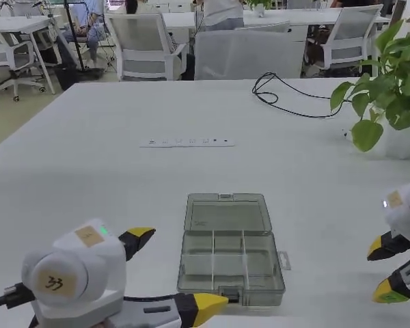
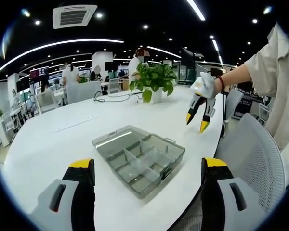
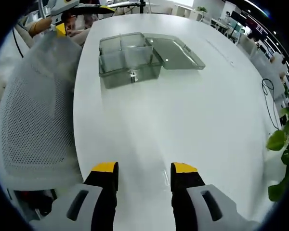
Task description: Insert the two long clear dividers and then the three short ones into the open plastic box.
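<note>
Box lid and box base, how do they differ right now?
The lid is shallow and undivided; the base is deeper and split into compartments by clear dividers. In the head view the lid lies flat on the far side, the base on the near side. Both are smoky clear plastic, joined along one edge.

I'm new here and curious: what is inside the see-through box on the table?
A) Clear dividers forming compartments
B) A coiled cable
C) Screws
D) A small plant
A: the open plastic box has clear dividers standing in it, which split it into compartments.
</note>
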